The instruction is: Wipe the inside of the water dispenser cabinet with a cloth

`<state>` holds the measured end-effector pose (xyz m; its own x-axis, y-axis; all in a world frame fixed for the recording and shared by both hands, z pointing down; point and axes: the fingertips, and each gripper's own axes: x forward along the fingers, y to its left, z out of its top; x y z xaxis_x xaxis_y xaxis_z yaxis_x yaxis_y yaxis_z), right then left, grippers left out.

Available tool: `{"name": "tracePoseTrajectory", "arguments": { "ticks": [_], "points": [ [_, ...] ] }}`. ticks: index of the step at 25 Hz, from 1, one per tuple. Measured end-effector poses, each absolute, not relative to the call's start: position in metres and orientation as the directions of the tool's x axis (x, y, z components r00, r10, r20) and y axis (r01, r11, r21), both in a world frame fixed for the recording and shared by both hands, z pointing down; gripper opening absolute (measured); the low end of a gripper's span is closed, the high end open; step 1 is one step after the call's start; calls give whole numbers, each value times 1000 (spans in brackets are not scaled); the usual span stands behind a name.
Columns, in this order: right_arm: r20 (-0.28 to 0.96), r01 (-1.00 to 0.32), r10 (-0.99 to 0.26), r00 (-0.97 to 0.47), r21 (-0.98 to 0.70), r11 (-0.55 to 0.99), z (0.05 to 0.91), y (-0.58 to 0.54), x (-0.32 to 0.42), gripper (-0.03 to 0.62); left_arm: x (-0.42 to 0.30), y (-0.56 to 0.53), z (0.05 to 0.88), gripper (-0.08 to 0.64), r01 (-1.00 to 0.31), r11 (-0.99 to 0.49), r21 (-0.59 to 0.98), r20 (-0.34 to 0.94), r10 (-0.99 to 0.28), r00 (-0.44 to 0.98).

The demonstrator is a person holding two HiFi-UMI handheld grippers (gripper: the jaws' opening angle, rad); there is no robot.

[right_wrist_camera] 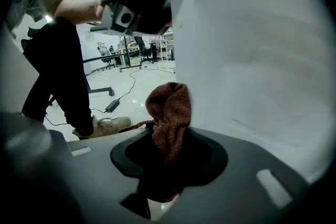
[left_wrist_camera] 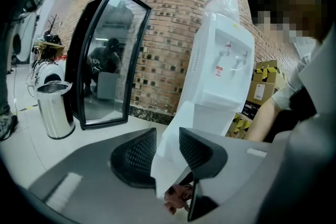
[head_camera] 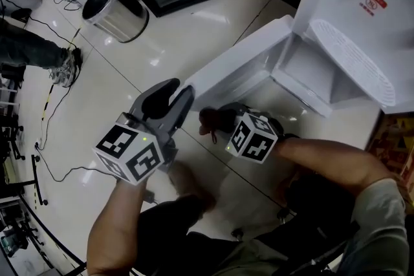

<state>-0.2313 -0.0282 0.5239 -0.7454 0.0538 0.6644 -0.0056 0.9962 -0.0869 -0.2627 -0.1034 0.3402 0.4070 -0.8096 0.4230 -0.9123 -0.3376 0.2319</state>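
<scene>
Steel bin (head_camera: pixel 111 6) at far left on the tiled floor, well clear of both sets of jaws. L gripper (head_camera: pixel 181 90) is clenched on the free edge of the white cabinet door (head_camera: pixel 236 68). The door edge runs up between its pads, w/ the door swung open. Just below and right of those jaws, R gripper (right_wrist_camera: pixel 169 148) grasps a rust-brown cloth (right_wrist_camera: pixel 169 110). A bunched fold stands up past the jaw tips, w/ the door's inner face close on their right. The open cabinet (head_camera: pixel 309 71) of the water dispenser (head_camera: pixel 352 3) lies ahead of the R jaws, farther right; cloth not yet inside. Risks, as I judge: L pinch is on a thin edge, so the door could slip & swing onto R gripper; cloth is held by a small fold & may pull out when rubbed vs the cabinet wall
</scene>
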Motion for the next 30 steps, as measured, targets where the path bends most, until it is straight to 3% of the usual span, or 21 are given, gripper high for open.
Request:
{"name": "tracePoseTrajectory", "arguments": {
  "ticks": [7, 15, 22, 30],
  "points": [
    [721, -40, -7, -693, -29, 999, 551, -56, -240, 150, -265, -106, 342, 126, -910, -334, 245, 412, -814, 409],
    [735, -260, -172, -656, -6, 966, 559, -113, -220, 147, -266, -107, 342, 126, -910, -326, 255, 410, -816, 408],
    [736, -376, -227, -638, -41, 926, 561, -130, -211, 147, -267, -107, 341, 126, -916, -318, 246, 414, -820, 396],
    [766, -617, -374, -523, -37, 786, 576, -186, -151, 147, -268, -108, 341, 126, -918, -310, 245, 414, -823, 389]
  ]
}}
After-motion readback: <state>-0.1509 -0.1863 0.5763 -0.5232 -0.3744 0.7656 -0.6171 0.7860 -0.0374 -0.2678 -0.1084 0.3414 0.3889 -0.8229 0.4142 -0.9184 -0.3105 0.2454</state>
